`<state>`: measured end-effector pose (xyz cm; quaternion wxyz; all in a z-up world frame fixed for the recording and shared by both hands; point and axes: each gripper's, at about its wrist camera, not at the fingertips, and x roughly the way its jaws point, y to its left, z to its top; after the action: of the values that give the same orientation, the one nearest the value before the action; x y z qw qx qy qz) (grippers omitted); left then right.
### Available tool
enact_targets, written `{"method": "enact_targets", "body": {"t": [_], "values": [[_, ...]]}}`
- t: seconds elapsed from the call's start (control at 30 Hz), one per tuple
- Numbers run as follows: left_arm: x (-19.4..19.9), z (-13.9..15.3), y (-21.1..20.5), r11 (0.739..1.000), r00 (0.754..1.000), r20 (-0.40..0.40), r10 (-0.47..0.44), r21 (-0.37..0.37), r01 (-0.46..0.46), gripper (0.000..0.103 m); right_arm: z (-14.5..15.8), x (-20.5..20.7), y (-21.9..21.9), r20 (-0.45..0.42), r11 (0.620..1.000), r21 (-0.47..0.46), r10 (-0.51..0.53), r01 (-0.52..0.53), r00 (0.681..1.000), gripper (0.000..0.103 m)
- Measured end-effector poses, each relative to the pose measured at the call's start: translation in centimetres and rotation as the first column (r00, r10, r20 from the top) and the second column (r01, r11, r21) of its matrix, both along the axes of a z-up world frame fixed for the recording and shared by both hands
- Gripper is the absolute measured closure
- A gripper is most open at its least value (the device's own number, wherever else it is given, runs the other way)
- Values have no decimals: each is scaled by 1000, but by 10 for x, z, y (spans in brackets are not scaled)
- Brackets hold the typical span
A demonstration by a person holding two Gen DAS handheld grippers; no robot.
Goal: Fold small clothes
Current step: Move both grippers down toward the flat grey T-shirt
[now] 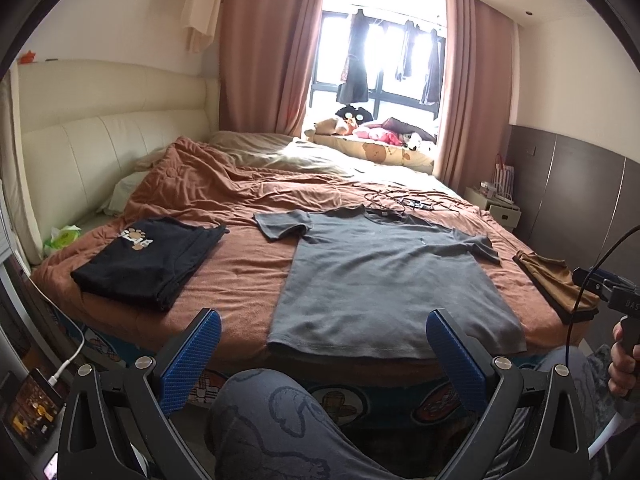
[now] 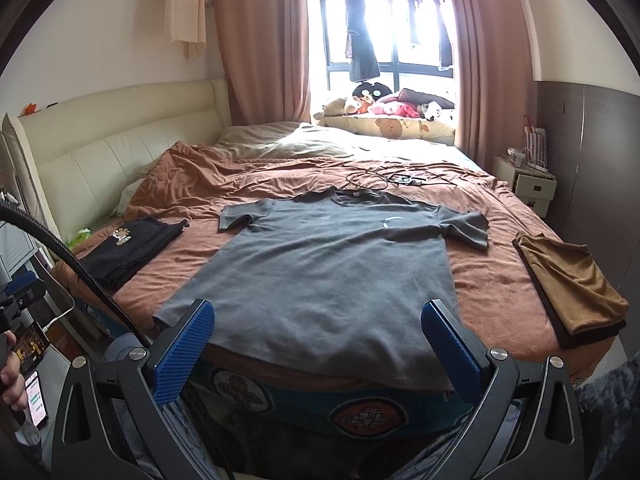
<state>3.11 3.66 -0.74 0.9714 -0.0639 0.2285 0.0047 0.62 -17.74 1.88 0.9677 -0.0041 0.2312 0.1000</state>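
A grey T-shirt (image 1: 384,272) (image 2: 320,272) lies spread flat on the bed, hem toward me, both sleeves out. A folded black shirt (image 1: 148,260) (image 2: 128,248) with a bear print rests to its left. A folded brown garment (image 1: 556,284) (image 2: 572,284) sits to its right. My left gripper (image 1: 324,340) is open, hovering in front of the bed edge near the hem's left part, holding nothing. My right gripper (image 2: 316,336) is open too, just short of the hem, with nothing between its blue fingers (image 2: 184,352).
The rust-brown blanket (image 1: 240,264) covers the bed; black cables and a small device (image 2: 400,178) lie beyond the collar. A cream headboard (image 1: 100,152) stands left, a white nightstand (image 2: 528,184) right. A person's knee (image 1: 272,420) is below the left gripper. Phones (image 2: 32,360) sit at far left.
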Motion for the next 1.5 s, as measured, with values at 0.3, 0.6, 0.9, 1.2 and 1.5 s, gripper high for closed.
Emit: {"method": "enact_targets", "body": {"t": [0.3, 0.6, 0.9, 1.2, 1.5], "values": [[24, -9, 22, 997, 997, -30, 78, -21, -79, 0, -6, 62, 8, -17, 998, -17, 58, -58, 998, 0], [73, -21, 37, 995, 991, -94, 98, -23, -100, 0, -12, 121, 20, -31, 998, -33, 58, -59, 998, 0], [137, -31, 46, 996, 988, -130, 80, -36, -86, 0, -16, 185, 25, -72, 998, -11, 61, -62, 996, 0], [195, -30, 50, 995, 987, -151, 53, -74, -65, 5, -21, 237, 25, -105, 997, 31, 72, -69, 992, 0], [257, -32, 60, 995, 980, -196, 39, -85, -57, 12, -33, 291, 20, -168, 993, 84, 94, -80, 981, 0]]}}
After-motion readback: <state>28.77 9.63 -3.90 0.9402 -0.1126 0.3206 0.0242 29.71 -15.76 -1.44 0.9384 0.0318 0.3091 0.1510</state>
